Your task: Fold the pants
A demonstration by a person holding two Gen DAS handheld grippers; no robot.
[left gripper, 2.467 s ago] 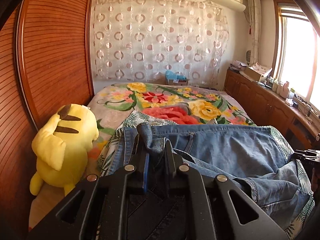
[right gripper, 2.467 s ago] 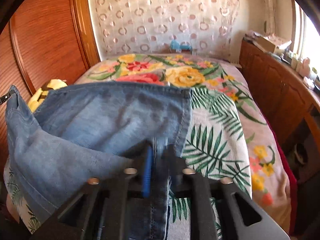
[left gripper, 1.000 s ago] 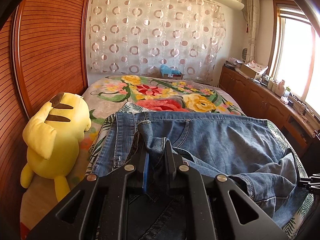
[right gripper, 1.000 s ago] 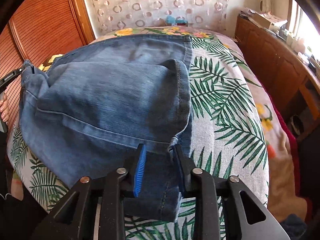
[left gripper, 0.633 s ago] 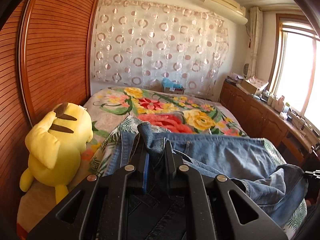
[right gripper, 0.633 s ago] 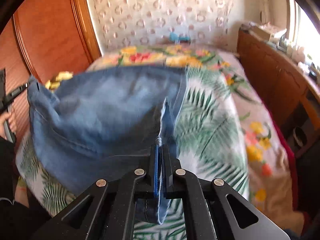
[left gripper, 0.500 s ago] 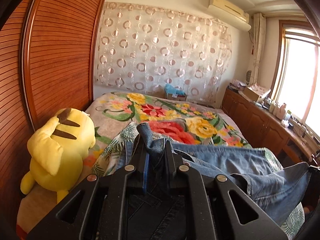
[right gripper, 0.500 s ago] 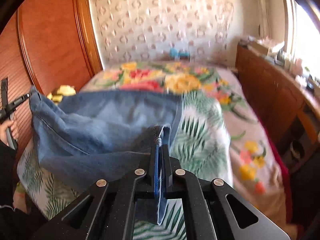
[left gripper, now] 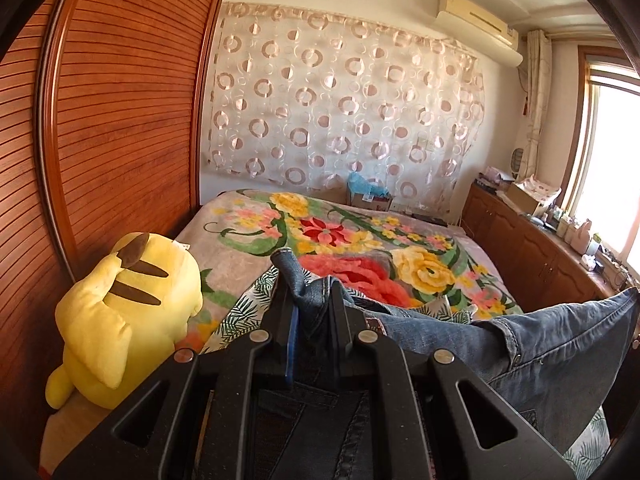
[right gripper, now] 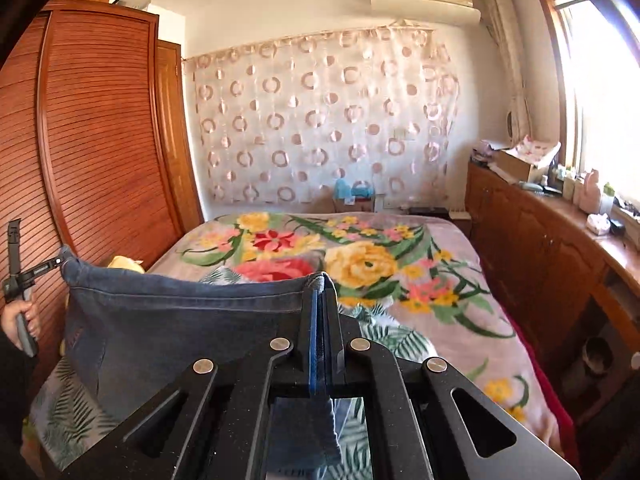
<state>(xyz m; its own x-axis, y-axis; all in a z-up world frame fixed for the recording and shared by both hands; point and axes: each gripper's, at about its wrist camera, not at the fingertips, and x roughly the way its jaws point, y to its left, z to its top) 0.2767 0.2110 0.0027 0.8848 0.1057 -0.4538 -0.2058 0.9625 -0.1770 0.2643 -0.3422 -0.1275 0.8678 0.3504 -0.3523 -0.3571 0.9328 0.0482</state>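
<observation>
The blue denim pants (left gripper: 552,352) hang lifted above the bed, stretched between both grippers. My left gripper (left gripper: 310,292) is shut on a bunched denim edge at the left end. My right gripper (right gripper: 320,284) is shut on the pants' edge (right gripper: 180,320) at the right end, and the fabric spans left to the other gripper (right gripper: 60,260). The lower part of the pants is hidden behind the gripper bodies.
The bed carries a floral blanket (left gripper: 360,240) and a palm-leaf sheet (right gripper: 72,412). A yellow plush toy (left gripper: 124,320) sits by the wooden wardrobe (left gripper: 120,120) on the left. A wooden cabinet (right gripper: 540,248) with clutter runs along the right under the window.
Both grippers have risen, lifting the pants off the bed. The right gripper closed fully on the denim edge, and the fabric now hangs taut between the two grippers.
</observation>
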